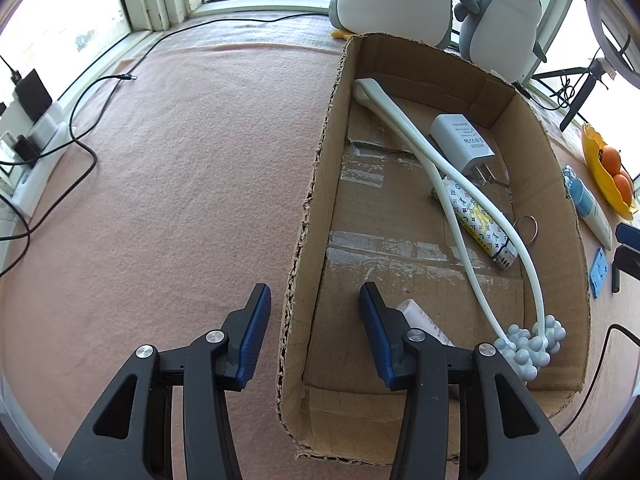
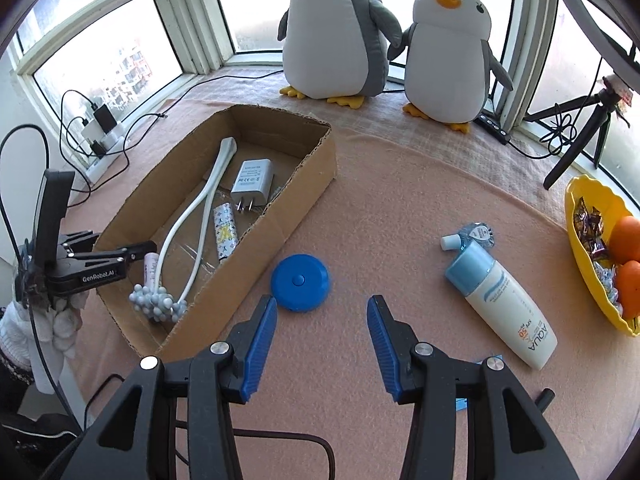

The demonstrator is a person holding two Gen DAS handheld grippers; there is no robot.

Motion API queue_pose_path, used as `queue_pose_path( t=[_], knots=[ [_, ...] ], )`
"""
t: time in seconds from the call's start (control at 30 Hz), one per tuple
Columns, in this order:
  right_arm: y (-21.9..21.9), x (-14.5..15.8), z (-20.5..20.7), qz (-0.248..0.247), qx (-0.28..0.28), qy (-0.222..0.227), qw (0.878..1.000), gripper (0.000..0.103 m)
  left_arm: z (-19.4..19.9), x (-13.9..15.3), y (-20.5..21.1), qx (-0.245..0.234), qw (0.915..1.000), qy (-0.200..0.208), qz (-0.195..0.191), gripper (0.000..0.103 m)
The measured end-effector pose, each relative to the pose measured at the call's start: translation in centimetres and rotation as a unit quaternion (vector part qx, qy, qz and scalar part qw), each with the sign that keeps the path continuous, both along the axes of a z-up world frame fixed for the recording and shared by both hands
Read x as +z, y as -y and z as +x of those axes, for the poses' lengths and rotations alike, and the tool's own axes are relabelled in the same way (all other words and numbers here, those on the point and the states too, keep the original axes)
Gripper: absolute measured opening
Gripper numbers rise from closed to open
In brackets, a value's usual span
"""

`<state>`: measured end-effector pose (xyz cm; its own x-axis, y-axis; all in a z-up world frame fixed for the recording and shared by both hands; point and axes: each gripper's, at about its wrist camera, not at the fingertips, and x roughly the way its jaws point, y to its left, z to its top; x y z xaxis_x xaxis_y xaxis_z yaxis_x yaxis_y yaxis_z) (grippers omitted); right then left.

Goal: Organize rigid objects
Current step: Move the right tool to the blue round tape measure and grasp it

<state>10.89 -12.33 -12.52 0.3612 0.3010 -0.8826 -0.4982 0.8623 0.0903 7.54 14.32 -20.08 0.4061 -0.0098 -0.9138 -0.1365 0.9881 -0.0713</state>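
An open cardboard box [image 1: 316, 184] [image 2: 304, 192] lies on the pink cloth. Inside are a white massage stick [image 1: 448, 184] [image 2: 208, 196], a white charger [image 1: 464, 140] [image 2: 252, 182], a patterned lighter [image 1: 480, 220] [image 2: 226, 232] and a small pink tube [image 1: 424, 316] [image 2: 150, 270]. My left gripper [image 1: 316, 300] [image 2: 140, 252] is open, straddling the box's left wall, its right finger beside the pink tube. My right gripper [image 2: 322, 312] is open and empty above the cloth, just in front of a blue round tape measure [image 2: 300, 282]. A sunscreen bottle [image 2: 504, 300] [image 1: 592, 208] lies right of it.
Two plush penguins [image 2: 344, 40] [image 2: 448, 60] stand at the back by the window. A yellow bowl [image 2: 580, 248] with oranges and sweets sits at the right. A small blue bottle [image 2: 472, 236] lies by the sunscreen. A power strip with cables [image 2: 100, 136] lies at the left; a tripod [image 2: 576, 140] stands back right.
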Motion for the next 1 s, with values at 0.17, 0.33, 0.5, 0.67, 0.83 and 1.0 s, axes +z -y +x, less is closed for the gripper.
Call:
queue_pose_path(
  t=[0.17,0.33,0.5,0.67,0.83,1.0],
  knots=[
    [-0.6,-1.1,-0.3,-0.012,0.031,-0.004,0.999,0.053,0.0,0.0,0.0,0.0,1.0,0.0,0.0,0.045],
    [-1.2,-2.6,0.4,-0.017,0.06,-0.018,0.998,0.055,0.0,0.0,0.0,0.0,1.0,-0.001,0.0,0.045],
    [-2.2,-4.1,0.8,-0.039,0.094,-0.004,0.995,0.055,0.1,0.0,0.0,0.0,1.0,-0.001,0.001,0.045],
    [-3.0,-5.2,1.5,-0.043,0.112,-0.004,0.993,0.055,0.1,0.0,0.0,0.001,1.0,-0.002,0.001,0.045],
    [-3.9,-6.0,1.7,-0.051,0.133,-0.003,0.99,0.055,0.1,0.0,-0.1,0.003,1.0,-0.003,0.0,0.045],
    [-4.4,-6.5,2.2,-0.052,0.142,-0.007,0.988,0.055,0.1,0.0,-0.1,0.004,1.0,-0.003,0.0,0.045]
  ],
)
